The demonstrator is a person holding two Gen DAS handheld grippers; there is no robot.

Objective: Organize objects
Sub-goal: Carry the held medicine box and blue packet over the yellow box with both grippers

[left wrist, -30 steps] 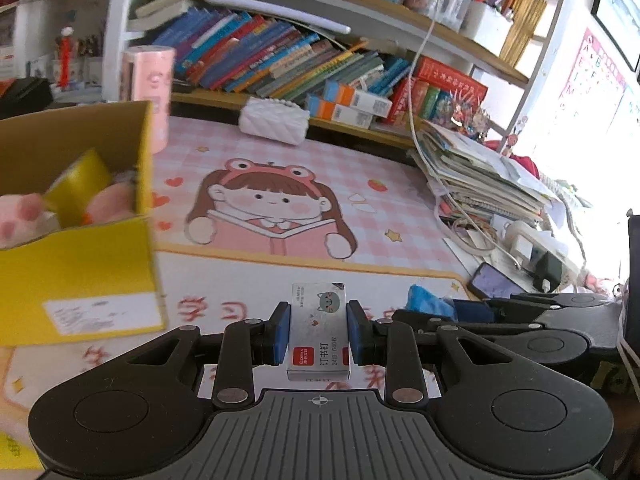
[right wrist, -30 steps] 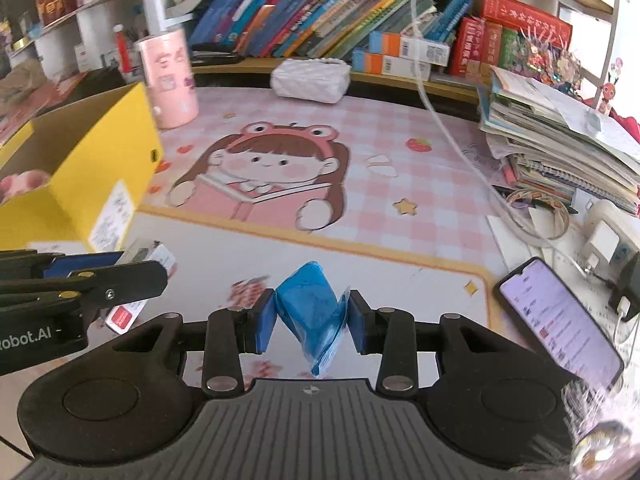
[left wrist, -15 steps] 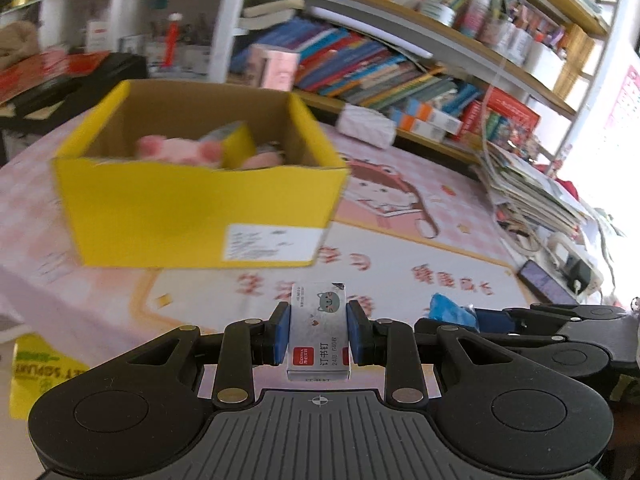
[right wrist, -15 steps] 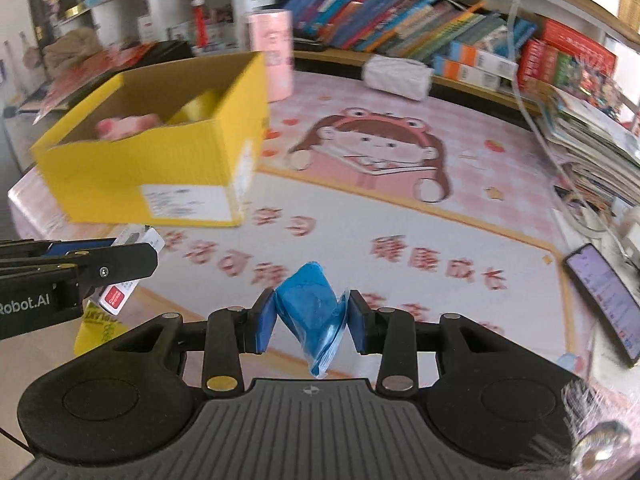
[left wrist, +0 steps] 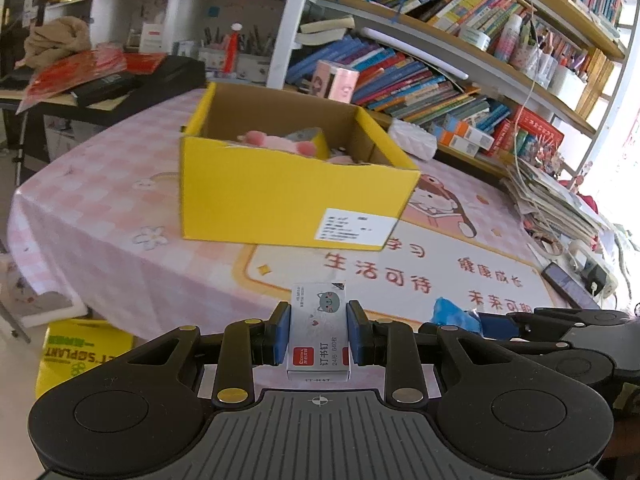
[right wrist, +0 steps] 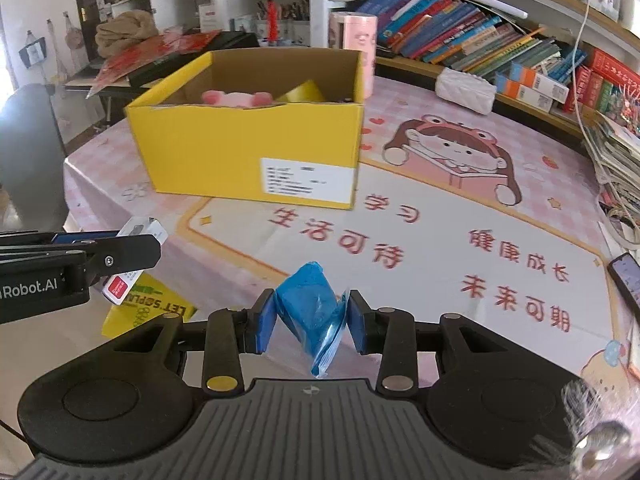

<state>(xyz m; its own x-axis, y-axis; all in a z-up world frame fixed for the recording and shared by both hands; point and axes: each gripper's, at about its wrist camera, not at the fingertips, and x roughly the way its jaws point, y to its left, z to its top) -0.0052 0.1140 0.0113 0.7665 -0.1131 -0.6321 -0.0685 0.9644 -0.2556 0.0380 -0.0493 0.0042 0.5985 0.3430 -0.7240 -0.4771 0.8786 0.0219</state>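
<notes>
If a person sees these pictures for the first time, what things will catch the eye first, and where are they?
The bright yellow box stands out first, open on the pink table cover, with a pink plush toy inside. Next come the held items close to each camera: the left gripper clamps a small white staple box, and the right gripper pinches a blue packet.

Between you and the yellow box [right wrist: 248, 152] the worktop [right wrist: 440, 216] lies bare, so your tongs can pass freely over the printed mat. The box top is open, but a pink plush [right wrist: 236, 99] and a yellow roll [right wrist: 302, 91] fill part of its floor. Behind it a pink canister [right wrist: 354, 32] stands close. On the right, a paper stack [left wrist: 552, 200] and a phone [right wrist: 626, 276] crowd the edge.
</notes>
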